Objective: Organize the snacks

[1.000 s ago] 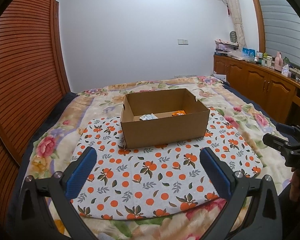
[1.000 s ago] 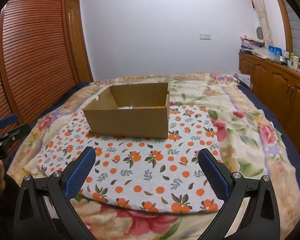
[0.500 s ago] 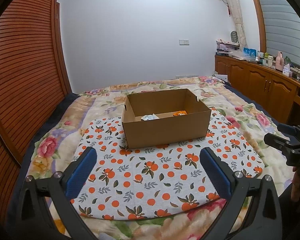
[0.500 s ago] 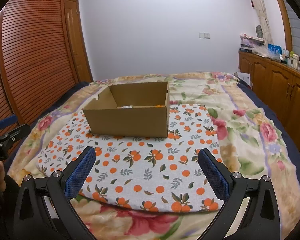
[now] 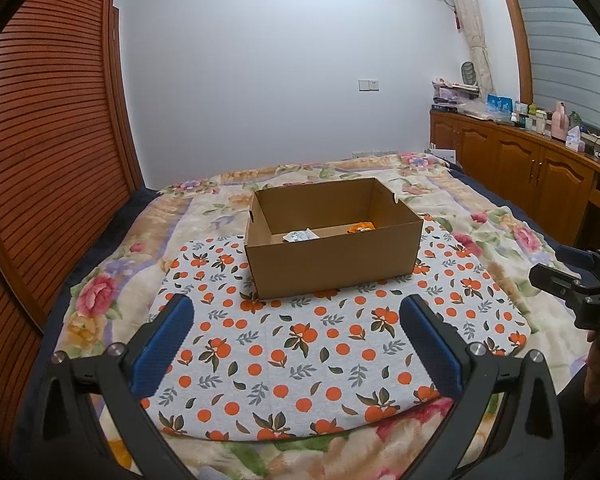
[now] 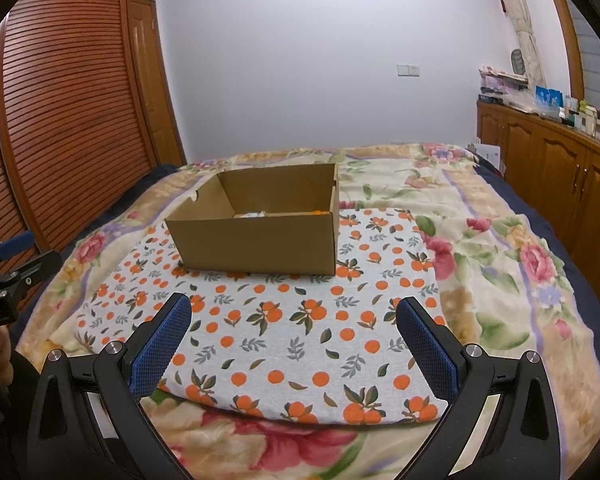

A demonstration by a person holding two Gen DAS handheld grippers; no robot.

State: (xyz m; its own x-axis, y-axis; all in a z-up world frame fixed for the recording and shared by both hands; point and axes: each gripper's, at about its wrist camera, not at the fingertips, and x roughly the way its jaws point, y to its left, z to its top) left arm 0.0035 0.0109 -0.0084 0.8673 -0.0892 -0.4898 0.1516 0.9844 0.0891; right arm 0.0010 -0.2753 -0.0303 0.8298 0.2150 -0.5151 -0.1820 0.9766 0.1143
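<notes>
From the left wrist view, our left tongs (image 5: 296,344) stand wide apart and empty over the orange-print cloth (image 5: 300,360). Compared with a second ago they have risen and drawn back a little, so the cardboard box (image 5: 334,258) sits slightly farther off; we judge this a retreat after a drop, with nothing left loose on the cloth. Inside the box lie a pale packet (image 5: 299,235) and an orange packet (image 5: 361,227), both flat on the floor of the box.

From the right wrist view, our right tongs (image 6: 294,342) are likewise spread open and hold nothing, barely shifted. The box (image 6: 256,236) rests on the cloth at the middle of the bed (image 6: 500,240); only slivers of the snacks show over its wall.
</notes>
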